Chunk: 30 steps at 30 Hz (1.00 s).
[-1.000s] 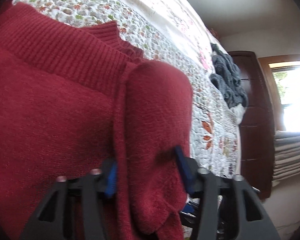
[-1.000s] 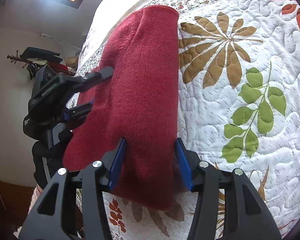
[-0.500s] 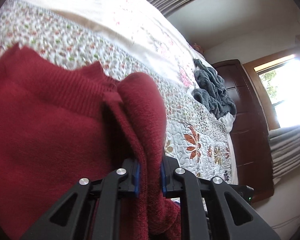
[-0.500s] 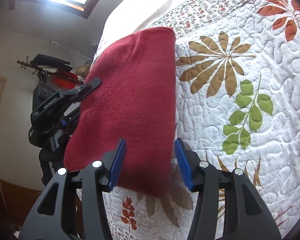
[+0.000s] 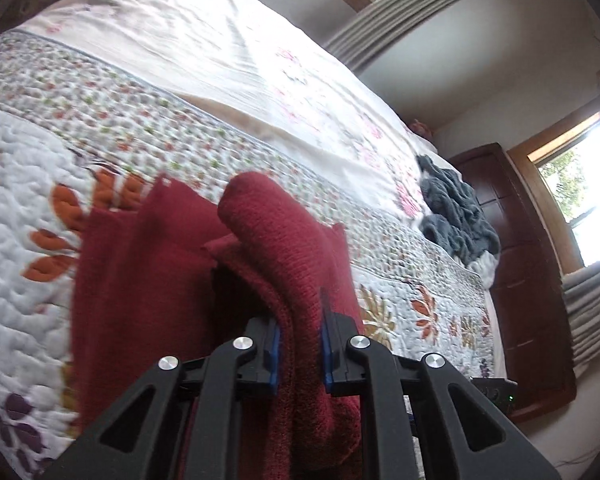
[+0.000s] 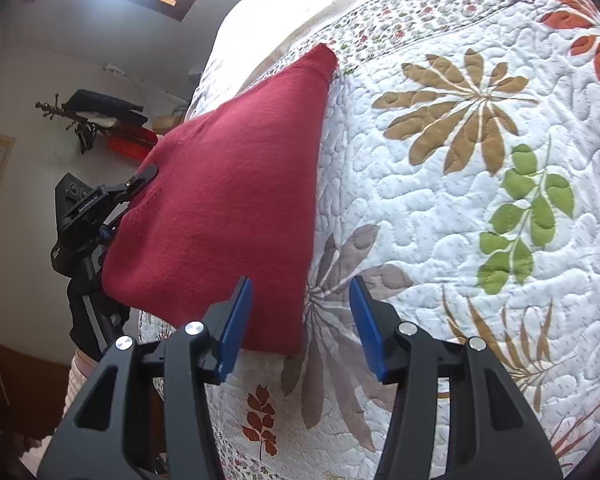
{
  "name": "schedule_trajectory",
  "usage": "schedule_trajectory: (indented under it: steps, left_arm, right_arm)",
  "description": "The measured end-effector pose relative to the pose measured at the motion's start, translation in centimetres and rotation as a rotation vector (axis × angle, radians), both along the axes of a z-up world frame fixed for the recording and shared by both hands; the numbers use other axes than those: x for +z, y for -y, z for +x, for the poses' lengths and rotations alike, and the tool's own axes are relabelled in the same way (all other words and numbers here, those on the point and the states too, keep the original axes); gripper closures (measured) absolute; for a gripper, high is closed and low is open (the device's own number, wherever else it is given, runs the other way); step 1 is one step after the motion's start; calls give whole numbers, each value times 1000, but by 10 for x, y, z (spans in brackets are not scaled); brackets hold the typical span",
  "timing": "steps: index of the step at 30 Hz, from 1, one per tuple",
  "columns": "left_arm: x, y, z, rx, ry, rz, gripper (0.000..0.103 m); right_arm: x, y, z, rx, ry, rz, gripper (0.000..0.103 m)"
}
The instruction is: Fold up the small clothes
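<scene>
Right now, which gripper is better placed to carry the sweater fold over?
Left. The left gripper is already shut on a bunched fold of the red sweater, lifting that side off the quilt. The right gripper is open, holding nothing, its fingers straddling the sweater's near corner.

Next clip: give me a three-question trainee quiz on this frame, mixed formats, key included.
1. True or false: the left claw is shut on the red sweater.
2. Multiple choice: the right claw is A) shut on the sweater, B) open, with a corner of the sweater between its fingers, C) holding the grey garment.
3. Fill in: the crumpled grey garment lies on the ___, away from both claws.

Key: 1 true. 2 B. 3 bed.
</scene>
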<state>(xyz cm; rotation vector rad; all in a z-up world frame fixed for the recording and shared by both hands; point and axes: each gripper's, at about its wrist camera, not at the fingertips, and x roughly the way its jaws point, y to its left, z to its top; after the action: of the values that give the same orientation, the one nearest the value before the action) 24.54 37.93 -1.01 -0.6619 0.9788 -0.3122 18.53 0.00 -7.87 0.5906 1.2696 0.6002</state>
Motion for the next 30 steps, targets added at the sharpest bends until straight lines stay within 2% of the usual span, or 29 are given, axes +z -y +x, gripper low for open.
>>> schedule_trajectory:
  steps: [4,11,16,20,23,24,25,29,30]
  left_arm:
    - [-7,-31,-10,44,-16,61,88]
    - [-29,-72,-34,119,-27,89,88]
    - [-50,-65,-24,82,-54,144,88]
    - [-62,-61,-11,74,-76,147,87]
    - [-71,-64,-7,64,-112,136,83]
    - [-70,-65,-8,66,-116,135,79]
    - [-68,-68,-10,73,-120,136,73]
    - [-49,-78,-36,90,-96,117,66]
    - [-43,-79,-48,88,-91,121,60]
  right_arm:
    - [-1,-12,0,23,-3,-8,53]
    - [3,-33,1,79,-1,-43,53]
    - [3,-46,1,101,-8,-54,53]
    - [1,-58,-3,123,-18,-62,53]
    - [-2,-64,-6,136,-26,-60,53]
    - [-2,-67,-7,141,-31,-55,52]
    - [-2,-71,-6,146,-34,-48,52]
    - [-1,-83,-8,170,-40,-28,48]
    - [0,-85,-8,174,-41,-23,47]
